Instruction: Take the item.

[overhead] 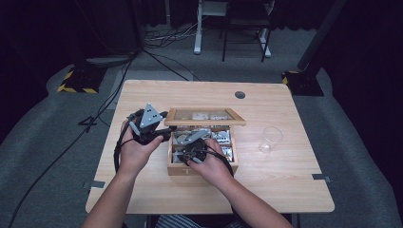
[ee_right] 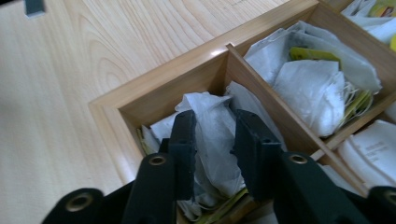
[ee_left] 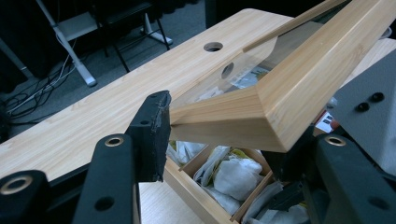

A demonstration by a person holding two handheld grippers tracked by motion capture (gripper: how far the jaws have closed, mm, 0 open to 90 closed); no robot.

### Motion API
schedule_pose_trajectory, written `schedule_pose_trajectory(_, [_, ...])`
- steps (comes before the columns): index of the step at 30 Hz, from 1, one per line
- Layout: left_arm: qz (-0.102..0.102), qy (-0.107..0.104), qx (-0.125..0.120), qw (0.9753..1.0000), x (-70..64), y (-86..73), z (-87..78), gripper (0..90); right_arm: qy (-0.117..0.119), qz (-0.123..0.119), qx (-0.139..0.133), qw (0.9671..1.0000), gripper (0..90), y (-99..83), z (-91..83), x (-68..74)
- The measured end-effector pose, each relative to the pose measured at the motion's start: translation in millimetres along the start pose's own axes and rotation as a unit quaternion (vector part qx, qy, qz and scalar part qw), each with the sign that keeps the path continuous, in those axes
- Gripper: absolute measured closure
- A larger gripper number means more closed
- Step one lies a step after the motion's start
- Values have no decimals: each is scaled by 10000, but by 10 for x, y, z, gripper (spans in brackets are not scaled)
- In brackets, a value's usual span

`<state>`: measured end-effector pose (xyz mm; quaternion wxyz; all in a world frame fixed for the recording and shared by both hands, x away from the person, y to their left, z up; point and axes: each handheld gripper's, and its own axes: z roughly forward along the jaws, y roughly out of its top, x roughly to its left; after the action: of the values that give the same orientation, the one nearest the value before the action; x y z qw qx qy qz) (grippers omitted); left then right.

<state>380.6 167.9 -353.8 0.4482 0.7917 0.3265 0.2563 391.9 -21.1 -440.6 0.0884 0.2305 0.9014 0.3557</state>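
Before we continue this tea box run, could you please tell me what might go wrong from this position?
1. The left gripper props the glass lid by one corner only; a slip could drop it onto the right gripper in the box.
2. That gripper pinches a thin white tea bag packed among others; lifting may tear it or drag neighbours out.
3. The clear cup stands close by, where a swing could knock it over.

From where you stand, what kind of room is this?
Probably a recording studio or lab, not a home: black curtains ring the table, cables trail over grey carpet, and a stand sits on a hazard-striped base.
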Motion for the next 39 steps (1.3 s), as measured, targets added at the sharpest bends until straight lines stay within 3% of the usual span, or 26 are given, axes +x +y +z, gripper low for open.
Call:
schedule_pose_trajectory(4, [16, 14, 3, 10000, 2, 1, -1, 478, -19, -87, 86, 9999, 762, 13, 11, 3])
schedule_pose_trajectory(7, [6, 10, 0, 10000, 0, 1, 1, 478, -21, -122, 132, 9998, 831, 21, 5, 4])
schedule_pose_trajectory(8, [1, 5, 11, 10000, -1, 1, 3, 476, 7, -117, 167, 9998, 896, 23, 7, 3])
schedule_pose_trajectory(13, [8, 2, 11, 10000, 1, 0, 5, 475, 46, 5, 113, 9999, 900, 17, -21, 2])
schedule_pose_trajectory(19, [4, -2, 6, 10000, 3, 0, 5, 475, 77, -9, -61, 10000, 900, 27, -91, 1])
schedule_pose_trajectory(32, [7, 13, 11, 10000, 3, 1, 7, 475, 69, 76, -696, 9975, 900, 52, -420, 38])
schedule_pose_trajectory(39, [16, 30, 9, 10000, -1, 2, 12, 475, -83, -86, -940, 9955, 900, 107, -642, 82])
